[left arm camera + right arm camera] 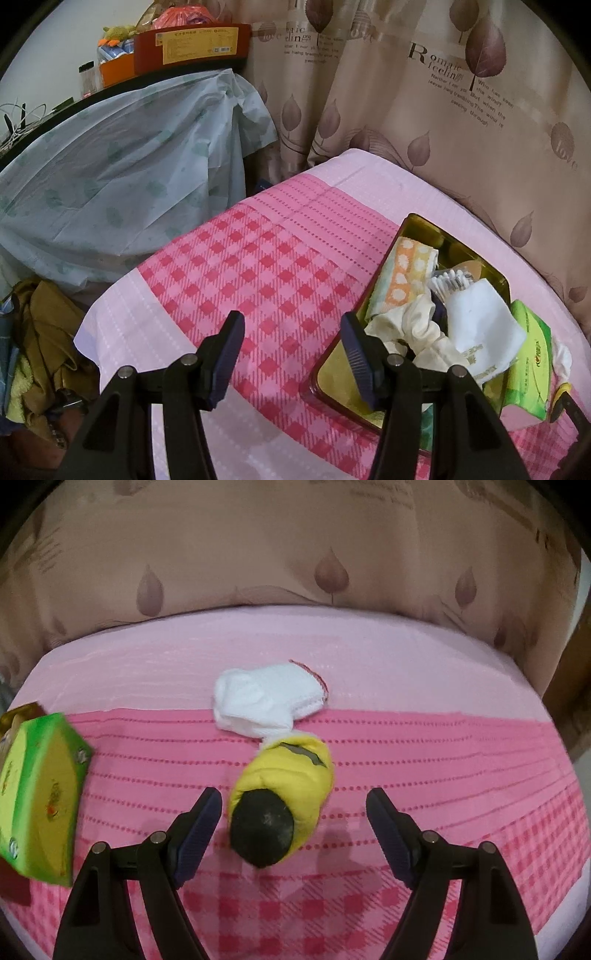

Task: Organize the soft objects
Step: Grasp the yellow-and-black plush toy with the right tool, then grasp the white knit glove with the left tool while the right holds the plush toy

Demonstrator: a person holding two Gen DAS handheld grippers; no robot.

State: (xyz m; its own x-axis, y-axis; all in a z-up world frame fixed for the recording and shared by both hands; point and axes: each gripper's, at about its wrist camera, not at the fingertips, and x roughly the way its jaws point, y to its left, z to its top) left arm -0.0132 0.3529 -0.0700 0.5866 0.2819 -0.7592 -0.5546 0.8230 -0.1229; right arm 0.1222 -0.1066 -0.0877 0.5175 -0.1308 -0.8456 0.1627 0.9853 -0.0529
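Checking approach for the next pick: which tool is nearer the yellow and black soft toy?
Right. The right tool hangs open around the yellow and black soft toy. The left tool is open over the checked cloth, beside the tin.

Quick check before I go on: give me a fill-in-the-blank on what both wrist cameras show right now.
1. The yellow soft toy has a ____ end facing the right gripper.
2. The white cloth lies ____ the tin.
3. The tin sits on a ____ checked cloth.
4. The left gripper holds ____.

Missing: black; outside; pink; nothing
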